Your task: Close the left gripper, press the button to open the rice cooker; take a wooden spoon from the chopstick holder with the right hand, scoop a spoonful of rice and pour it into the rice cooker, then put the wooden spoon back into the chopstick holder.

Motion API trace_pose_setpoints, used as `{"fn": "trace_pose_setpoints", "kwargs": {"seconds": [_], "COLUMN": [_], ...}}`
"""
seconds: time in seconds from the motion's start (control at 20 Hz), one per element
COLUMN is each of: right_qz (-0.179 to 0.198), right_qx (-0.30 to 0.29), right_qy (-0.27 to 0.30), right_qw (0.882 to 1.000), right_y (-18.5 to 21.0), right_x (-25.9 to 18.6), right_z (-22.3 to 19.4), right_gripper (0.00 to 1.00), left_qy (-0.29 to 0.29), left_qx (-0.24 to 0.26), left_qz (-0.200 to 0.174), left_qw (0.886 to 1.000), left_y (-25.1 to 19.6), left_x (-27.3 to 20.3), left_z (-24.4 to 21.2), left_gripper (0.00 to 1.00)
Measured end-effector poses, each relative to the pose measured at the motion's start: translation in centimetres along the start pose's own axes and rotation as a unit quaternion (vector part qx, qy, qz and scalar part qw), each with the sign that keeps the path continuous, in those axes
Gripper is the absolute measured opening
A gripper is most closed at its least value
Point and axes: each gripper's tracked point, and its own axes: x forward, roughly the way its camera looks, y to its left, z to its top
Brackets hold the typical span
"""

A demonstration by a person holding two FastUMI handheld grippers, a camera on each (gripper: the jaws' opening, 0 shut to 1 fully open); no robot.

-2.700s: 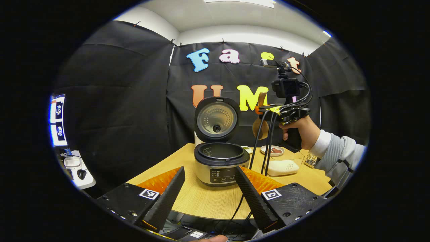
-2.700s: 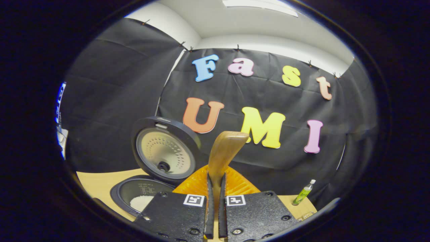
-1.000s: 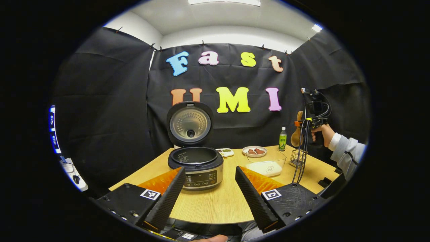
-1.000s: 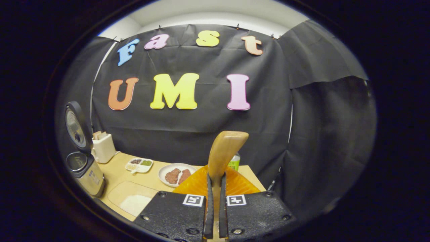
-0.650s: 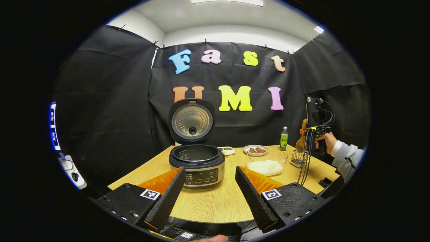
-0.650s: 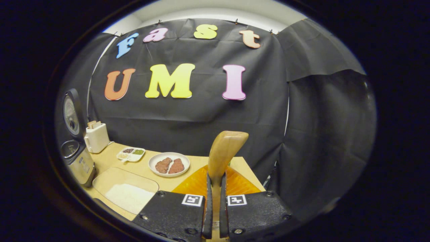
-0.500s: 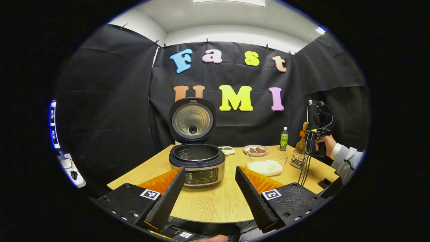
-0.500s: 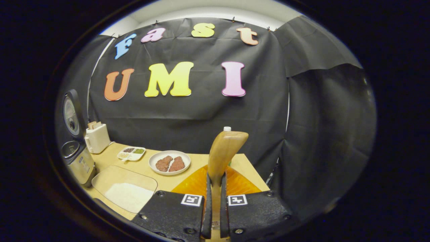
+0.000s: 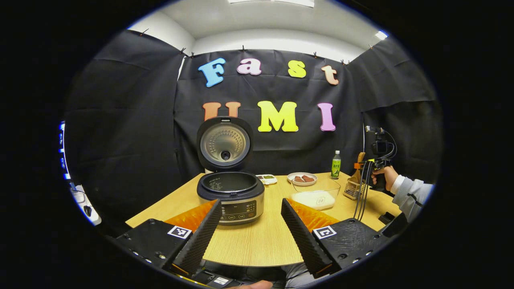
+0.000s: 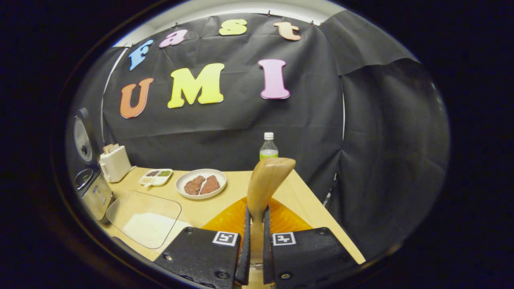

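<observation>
A: Start at the left. The rice cooker (image 9: 230, 192) stands ahead of the left hand-held gripper (image 9: 251, 228), just past its left finger, lid up. That gripper's fingers are spread wide apart with nothing between them.

B: So it can stay where it is. Ahead of its right finger is the rice container (image 9: 317, 194), and farther right the right hand-held gripper (image 9: 363, 163), in the person's hand (image 9: 381, 176), is over the chopstick holder (image 9: 352, 189).

A: In the right gripper view, the right hand-held gripper's fingers are clamped on the handle of the wooden spoon (image 10: 263, 188), which rises straight ahead of them. The bowl end hangs below the fingers; I'd guess it is at the holder's mouth, but that is hard to tell.

B: Then lower it straight, keeping the handle upright so the bowl end drops inside the wire rim rather than catching on it. Part the fingers only once the spoon's weight rests in the holder.

A: And lift straight off the surface (image 10: 297, 192), clear of the bottle (image 10: 268, 147) ahead.
</observation>
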Motion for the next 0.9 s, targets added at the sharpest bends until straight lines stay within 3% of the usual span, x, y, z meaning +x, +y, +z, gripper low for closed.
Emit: {"fn": "trace_pose_setpoints", "kwargs": {"seconds": [0.3, 0.45, 0.6, 0.65, 0.7, 0.8, 0.9], "right_qz": [-0.01, -0.015, -0.009, -0.013, -0.015, -0.014, -0.008], "right_qx": [-0.006, -0.016, -0.032, -0.04, -0.044, -0.041, -0.03], "right_qy": [0.028, 0.002, -0.006, -0.012, -0.018, -0.023, -0.022], "right_qw": [1.0, 1.0, 0.999, 0.999, 0.999, 0.999, 0.999], "right_y": [-0.6, -0.6, 0.2, 0.0, 0.0, 0.2, 0.2], "right_x": [0.6, -0.1, -0.8, -1.2, -1.4, -1.9, -2.5], "right_z": [-1.4, 0.2, 1.5, 1.3, 1.9, 2.5, 2.6], "right_gripper": [0.2, 0.23, 0.4, 0.41, 0.54, 0.53, 0.7], "left_qy": [-0.003, -0.004, -0.001, 0.001, 0.002, 0.004, 0.005], "left_qx": [-0.013, -0.012, -0.012, -0.011, -0.011, -0.01, -0.007], "left_qz": [-0.001, 0.001, 0.0, -0.001, -0.001, -0.002, -0.002], "left_qw": [1.0, 1.0, 1.0, 1.0, 1.0, 1.0, 1.0], "left_y": [-0.2, -0.1, -0.4, -0.5, -0.5, -0.8, -0.9], "left_x": [-0.4, -0.4, -0.1, 0.0, 0.0, 0.2, 0.3], "left_z": [0.6, 0.6, 0.3, 0.1, 0.1, 0.0, 0.1], "left_gripper": [0.95, 0.95, 0.95, 0.95, 0.95, 0.95, 0.95]}}
